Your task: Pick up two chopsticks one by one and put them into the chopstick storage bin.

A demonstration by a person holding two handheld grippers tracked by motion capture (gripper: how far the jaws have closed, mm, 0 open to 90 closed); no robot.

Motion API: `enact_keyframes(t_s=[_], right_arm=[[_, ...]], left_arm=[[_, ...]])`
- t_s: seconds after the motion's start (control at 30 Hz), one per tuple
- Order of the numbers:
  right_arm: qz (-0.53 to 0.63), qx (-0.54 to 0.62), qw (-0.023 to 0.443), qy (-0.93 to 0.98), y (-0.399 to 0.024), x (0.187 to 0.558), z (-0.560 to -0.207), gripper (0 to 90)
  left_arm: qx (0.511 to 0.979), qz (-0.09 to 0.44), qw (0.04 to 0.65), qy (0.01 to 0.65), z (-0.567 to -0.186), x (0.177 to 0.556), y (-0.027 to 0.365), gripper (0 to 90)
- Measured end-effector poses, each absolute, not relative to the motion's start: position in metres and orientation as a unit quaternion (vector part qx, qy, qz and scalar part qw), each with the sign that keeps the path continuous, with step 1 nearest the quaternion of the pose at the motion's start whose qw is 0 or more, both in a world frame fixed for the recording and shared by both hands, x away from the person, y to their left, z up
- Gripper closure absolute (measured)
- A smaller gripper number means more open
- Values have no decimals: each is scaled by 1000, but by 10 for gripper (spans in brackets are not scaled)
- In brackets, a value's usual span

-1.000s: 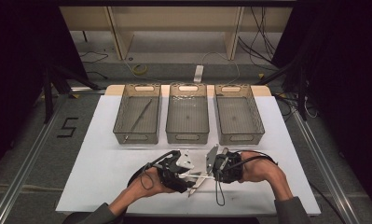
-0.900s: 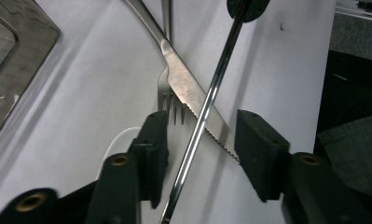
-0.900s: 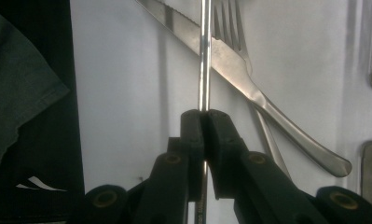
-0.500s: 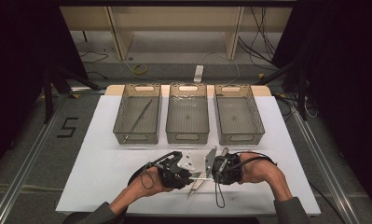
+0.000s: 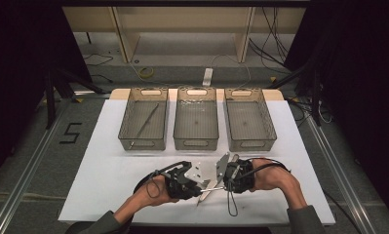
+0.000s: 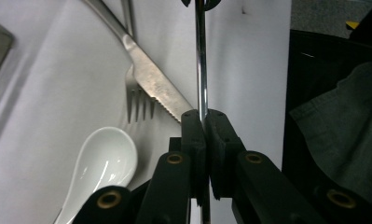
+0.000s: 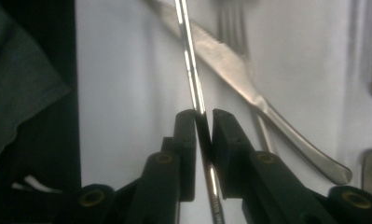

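Observation:
A thin shiny metal chopstick hangs level between my two grippers, low over the white table's front middle. My left gripper has just been closing and its pads now press on one end of the chopstick. My right gripper has just been opening; the chopstick runs between its jaws with a narrow gap beside it. In the high view the left gripper and right gripper face each other, tips close together.
Under the chopstick lie a serrated knife, a fork and a white spoon. Three mesh bins stand farther back: the left bin holds another chopstick; the middle bin and right bin look bare.
Both hands have stayed where they were. The high view is too small to show any shift of the jaws.

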State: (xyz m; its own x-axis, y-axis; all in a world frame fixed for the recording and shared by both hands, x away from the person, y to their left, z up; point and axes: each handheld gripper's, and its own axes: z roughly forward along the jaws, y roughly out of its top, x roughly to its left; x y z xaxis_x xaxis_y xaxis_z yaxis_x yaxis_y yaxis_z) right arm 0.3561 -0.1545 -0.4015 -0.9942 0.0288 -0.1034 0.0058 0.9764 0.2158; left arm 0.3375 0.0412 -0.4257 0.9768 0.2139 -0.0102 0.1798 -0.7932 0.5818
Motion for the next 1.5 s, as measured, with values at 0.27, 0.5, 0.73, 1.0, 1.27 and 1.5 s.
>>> enact_keyframes(t_s=[0.27, 0.5, 0.73, 1.0, 1.27, 1.5], right_arm=[[220, 98, 108, 964, -176, 364, -380, 427], [313, 176, 141, 923, -194, 365, -372, 377], [374, 272, 165, 871, -213, 369, -383, 365], [390, 312, 167, 850, -222, 365, -399, 328], [407, 341, 162, 832, -231, 359, -412, 297], [425, 364, 163, 812, -243, 354, -416, 296]], left_arm=[[937, 51, 313, 144, -420, 351, 60, 860], [920, 72, 336, 190, -410, 363, 84, 861], [900, 87, 356, 236, -405, 375, 106, 860], [882, 102, 371, 272, -401, 383, 123, 860], [859, 116, 395, 306, -394, 393, 144, 860], [827, 132, 421, 349, -386, 407, 169, 861]])
